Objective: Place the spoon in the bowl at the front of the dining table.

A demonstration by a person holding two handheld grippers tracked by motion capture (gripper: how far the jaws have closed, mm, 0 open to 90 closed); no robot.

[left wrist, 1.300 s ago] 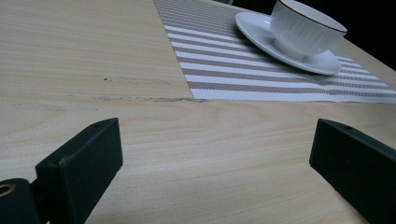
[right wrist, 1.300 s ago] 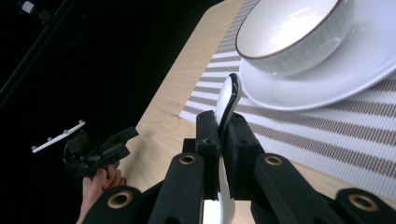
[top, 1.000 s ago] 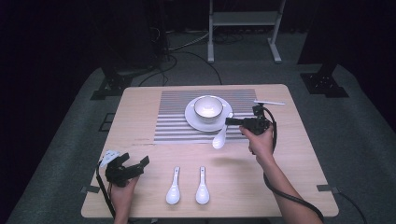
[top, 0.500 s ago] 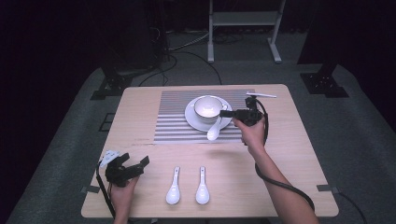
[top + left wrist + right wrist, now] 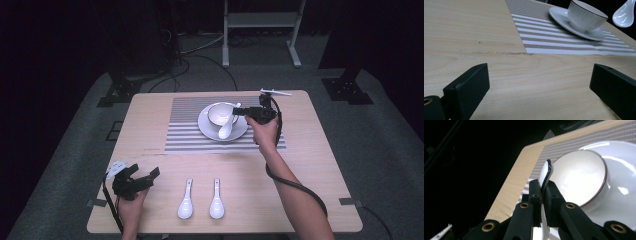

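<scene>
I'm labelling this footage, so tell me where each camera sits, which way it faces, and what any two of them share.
High view: above the person's side, looking forward and down on the table; both forearms, left gripper, right gripper.
Left gripper view: rides the left gripper low over the wood, facing the placemat; its jaws stand apart.
Right gripper view: looks along jaws clamping a spoon above the bowl.
All three share bowl and saucer.

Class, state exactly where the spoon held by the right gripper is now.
In the high view, the held spoon hangs from the right gripper over the saucer, just right of the bowl.
</scene>
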